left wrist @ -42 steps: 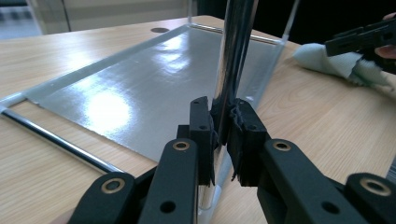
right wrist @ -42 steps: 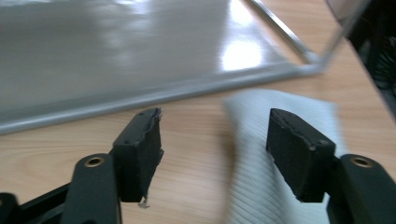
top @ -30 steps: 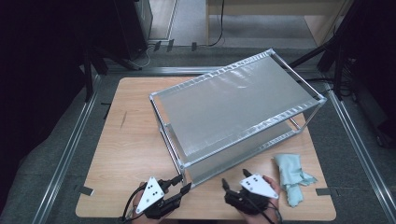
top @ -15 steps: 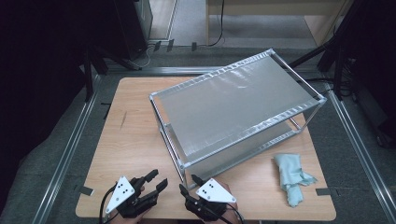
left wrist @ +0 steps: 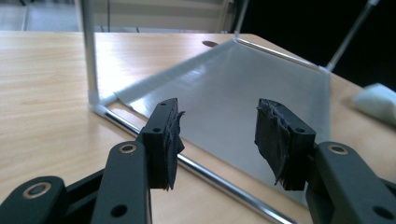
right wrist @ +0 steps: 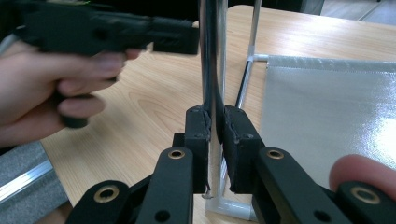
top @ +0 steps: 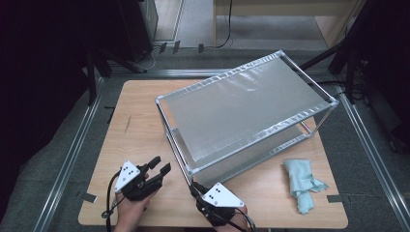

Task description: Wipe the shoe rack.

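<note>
The right gripper (right wrist: 215, 126) is clamped on the near corner post (right wrist: 212, 70) of the rack (top: 246, 104); its jaws have just been closing, and the thin metal post is now seen pressed between the two pads, low down, just above the white corner foot (right wrist: 229, 207). In the high view the right gripper (top: 198, 189) sits at the front corner of the rack, near the table (top: 140, 111) edge on the person's side.

The left gripper (left wrist: 219, 133) is released, with its jaws apart and nothing between them. It is placed to the left of the rack and apart from it, and it is aimed toward the bottom rail (left wrist: 140, 128) of the rack's short side. From this gripper the rail runs across from upper left to lower right, and another post (left wrist: 88, 51) stands upright at the far left end of it. In the high view the left gripper (top: 157, 170) is near the rack but not touching it.

So the right hand is the nearer one and already holds the rack; the left hand must probably go forward and to the right to reach the rail or the post.

The rack is a light frame of thin silver tubes with two flat shelves of grey shiny sheet, one over the other. Its long axis lies slanted on the table, from near left to far right. A pale cloth (top: 302, 183) lies on the table to the right, well apart from both grippers.
</note>
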The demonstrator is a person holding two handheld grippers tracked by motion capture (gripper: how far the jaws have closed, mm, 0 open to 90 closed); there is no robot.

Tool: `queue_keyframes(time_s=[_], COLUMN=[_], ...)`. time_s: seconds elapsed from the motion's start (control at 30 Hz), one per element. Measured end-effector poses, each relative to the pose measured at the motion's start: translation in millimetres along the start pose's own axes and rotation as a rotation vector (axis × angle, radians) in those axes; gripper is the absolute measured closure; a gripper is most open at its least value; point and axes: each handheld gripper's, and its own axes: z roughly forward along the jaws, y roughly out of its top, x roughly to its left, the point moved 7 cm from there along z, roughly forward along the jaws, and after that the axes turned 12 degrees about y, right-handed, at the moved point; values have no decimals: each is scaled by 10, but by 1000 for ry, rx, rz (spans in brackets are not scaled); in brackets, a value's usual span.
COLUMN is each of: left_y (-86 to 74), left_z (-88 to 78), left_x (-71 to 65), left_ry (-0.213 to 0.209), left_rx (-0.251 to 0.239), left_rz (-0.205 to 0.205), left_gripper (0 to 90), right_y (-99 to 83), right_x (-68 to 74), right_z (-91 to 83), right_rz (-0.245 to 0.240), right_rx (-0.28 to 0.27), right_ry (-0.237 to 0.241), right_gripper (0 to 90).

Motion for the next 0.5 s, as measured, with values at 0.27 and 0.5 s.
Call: queue_keyframes(time_s=[0.27,0.5], left_y=[174,281], left_z=[494,817], left_x=[198,334], left_ry=[165,257], left_rx=[-1,36], left_rz=[-6,11], left_gripper=[512,568], right_y=[-31,-62], right_x=[-96,-102], right_z=[-132,-229], right_rz=[10,-1], right_rx=[3,16], right_ry=[14,39], right_gripper=[814,815])
